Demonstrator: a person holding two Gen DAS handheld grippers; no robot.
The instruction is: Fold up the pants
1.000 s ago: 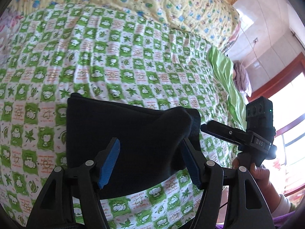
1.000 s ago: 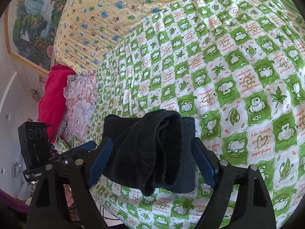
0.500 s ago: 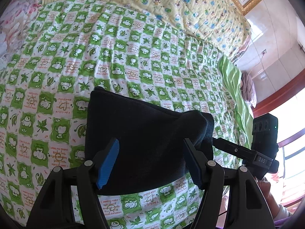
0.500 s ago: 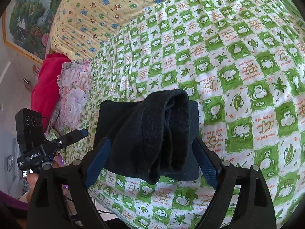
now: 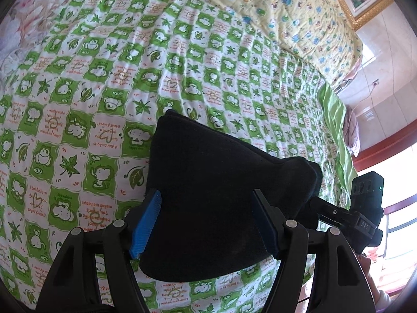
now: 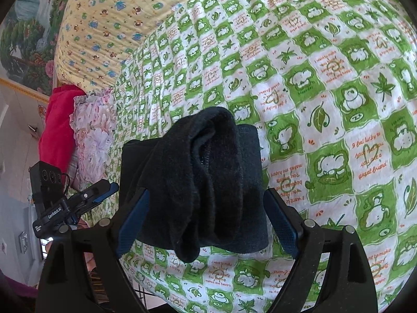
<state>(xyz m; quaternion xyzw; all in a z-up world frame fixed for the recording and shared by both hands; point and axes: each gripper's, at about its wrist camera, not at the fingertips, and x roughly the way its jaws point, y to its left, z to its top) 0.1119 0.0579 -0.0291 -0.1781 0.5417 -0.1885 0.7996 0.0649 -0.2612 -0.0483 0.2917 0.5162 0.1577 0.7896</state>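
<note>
The black pants [image 5: 208, 187] lie folded into a compact bundle on the green checked bedspread [image 5: 109, 83] near the bed's front edge. My left gripper [image 5: 206, 224] is open, its blue pads on either side of the bundle's near part, with nothing held. In the right wrist view the pants [image 6: 208, 177] show their bunched, rolled end. My right gripper [image 6: 208, 224] is open around that end, its pads apart from the cloth. Each gripper shows in the other's view, the right one [image 5: 346, 216] at the bundle's right end and the left one [image 6: 78, 200] at its left end.
A yellow cartoon-print quilt [image 5: 273, 7] covers the far side of the bed. A pink floral cloth [image 6: 91, 140] and a red cloth [image 6: 57, 125] lie at one end. A green sheet edge [image 5: 336, 130] hangs at the other end, by a window.
Both grippers have risen and tilted, so the views look more steeply down on the bed. The pants bundle has stayed in place between the open fingers.
</note>
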